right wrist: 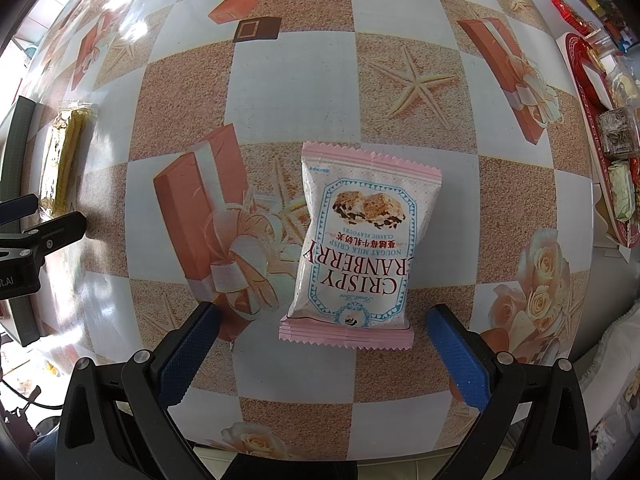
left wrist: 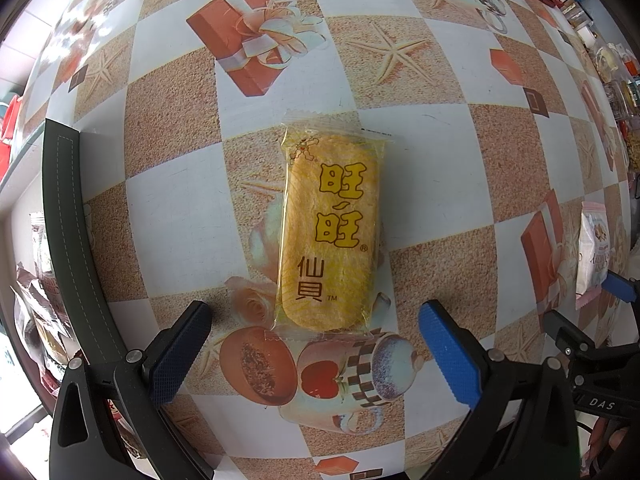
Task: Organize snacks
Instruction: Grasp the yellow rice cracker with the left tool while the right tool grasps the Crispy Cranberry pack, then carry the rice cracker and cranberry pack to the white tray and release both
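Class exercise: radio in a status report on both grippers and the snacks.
Left gripper open over rice cracker. Right gripper open over cranberry crisp. Both flat on table; nothing between.

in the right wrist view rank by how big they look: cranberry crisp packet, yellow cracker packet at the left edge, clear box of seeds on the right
1. cranberry crisp packet, clearly largest, though nearest the camera.
2. yellow cracker packet.
3. clear box of seeds. Both sit at the warped fisheye edges, so their order is unsure.

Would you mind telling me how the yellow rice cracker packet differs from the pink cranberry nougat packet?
The rice cracker packet is yellow, clear-wrapped and long; the cranberry nougat packet is pink-edged, opaque and squarer. The cracker's print reads upright to its camera; the nougat's reads upside down. Both lie flat on the tablecloth, ungrasped.
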